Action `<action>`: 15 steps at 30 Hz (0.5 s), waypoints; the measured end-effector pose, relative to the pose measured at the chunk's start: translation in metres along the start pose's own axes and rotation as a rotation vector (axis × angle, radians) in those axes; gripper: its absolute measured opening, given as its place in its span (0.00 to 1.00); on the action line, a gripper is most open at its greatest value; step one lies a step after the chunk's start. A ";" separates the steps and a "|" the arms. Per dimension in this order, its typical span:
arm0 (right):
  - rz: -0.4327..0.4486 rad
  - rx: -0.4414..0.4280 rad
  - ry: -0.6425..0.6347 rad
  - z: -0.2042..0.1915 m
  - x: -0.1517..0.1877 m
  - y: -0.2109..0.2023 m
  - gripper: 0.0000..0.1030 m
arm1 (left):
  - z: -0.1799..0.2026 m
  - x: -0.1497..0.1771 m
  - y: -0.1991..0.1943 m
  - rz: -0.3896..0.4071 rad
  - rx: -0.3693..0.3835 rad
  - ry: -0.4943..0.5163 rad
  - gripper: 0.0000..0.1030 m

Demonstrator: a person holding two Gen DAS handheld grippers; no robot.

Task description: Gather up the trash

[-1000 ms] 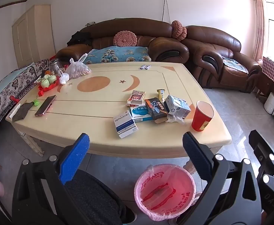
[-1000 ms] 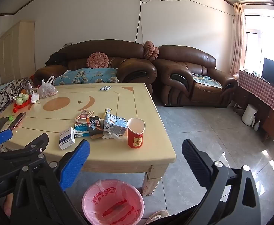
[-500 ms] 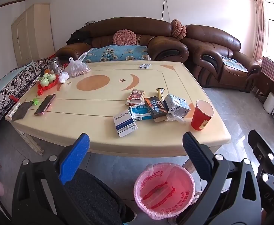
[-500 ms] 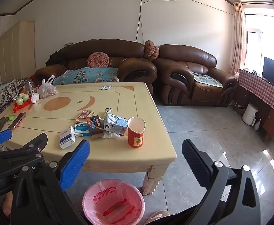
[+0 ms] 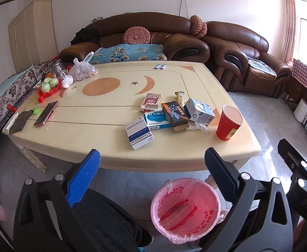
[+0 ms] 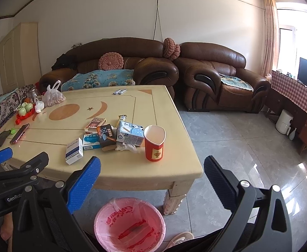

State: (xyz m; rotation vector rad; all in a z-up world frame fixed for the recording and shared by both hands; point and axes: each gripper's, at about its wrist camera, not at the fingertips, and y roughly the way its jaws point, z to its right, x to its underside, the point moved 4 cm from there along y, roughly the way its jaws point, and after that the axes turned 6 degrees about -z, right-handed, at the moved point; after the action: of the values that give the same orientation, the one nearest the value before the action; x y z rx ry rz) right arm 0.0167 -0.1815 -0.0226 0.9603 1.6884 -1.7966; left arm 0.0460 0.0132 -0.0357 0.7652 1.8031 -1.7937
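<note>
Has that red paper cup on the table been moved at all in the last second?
No. The red cup still stands beside the milk carton near the table's right corner, untouched.

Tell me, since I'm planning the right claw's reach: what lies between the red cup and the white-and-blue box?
In the right wrist view, the red cup and white-and-blue box are separated by a milk carton, crumpled wrapper, dark box and blue box.

left tool (image 5: 151,163): agape | right tool (image 6: 152,171): agape (both empty)

Near table edge (image 5: 73,140) lies bare — red cup (image 5: 228,122) and boxes (image 5: 166,115) crowd the right.
</note>
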 end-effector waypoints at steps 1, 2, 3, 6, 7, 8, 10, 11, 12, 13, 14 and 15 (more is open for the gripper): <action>-0.009 -0.001 0.003 0.002 -0.001 0.004 0.94 | -0.001 0.000 0.003 -0.009 0.005 0.008 0.94; -0.020 -0.001 0.009 0.005 -0.002 0.009 0.94 | -0.003 0.000 0.007 -0.020 0.012 0.015 0.94; -0.025 -0.001 0.012 0.006 -0.002 0.011 0.94 | -0.004 0.000 0.009 -0.025 0.014 0.019 0.94; -0.050 0.009 0.027 0.013 -0.005 0.026 0.94 | -0.011 -0.002 0.017 -0.031 0.013 0.031 0.94; -0.054 0.013 0.031 0.015 -0.005 0.030 0.94 | -0.013 -0.003 0.020 -0.034 0.014 0.033 0.94; -0.060 0.017 0.035 0.017 -0.007 0.035 0.94 | -0.015 -0.004 0.024 -0.037 0.013 0.034 0.94; -0.067 0.024 0.039 0.020 -0.008 0.042 0.94 | -0.018 -0.006 0.030 -0.046 0.007 0.038 0.94; -0.073 0.028 0.039 0.022 -0.010 0.047 0.94 | -0.019 -0.007 0.034 -0.052 0.010 0.038 0.94; -0.077 0.031 0.039 0.025 -0.011 0.052 0.94 | -0.020 -0.008 0.037 -0.057 0.021 0.038 0.94; -0.080 0.034 0.036 0.026 -0.012 0.055 0.94 | -0.021 -0.009 0.040 -0.064 0.039 0.037 0.94; -0.085 0.037 0.032 0.027 -0.013 0.058 0.94 | -0.023 -0.009 0.044 -0.077 0.053 0.028 0.94; -0.087 0.040 0.027 0.027 -0.014 0.062 0.94 | -0.024 -0.010 0.049 -0.094 0.065 0.016 0.94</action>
State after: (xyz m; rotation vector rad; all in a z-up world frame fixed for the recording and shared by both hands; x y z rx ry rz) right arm 0.0681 -0.2168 -0.0515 0.9448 1.7419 -1.8879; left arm 0.0881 0.0362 -0.0638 0.7327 1.8261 -1.9198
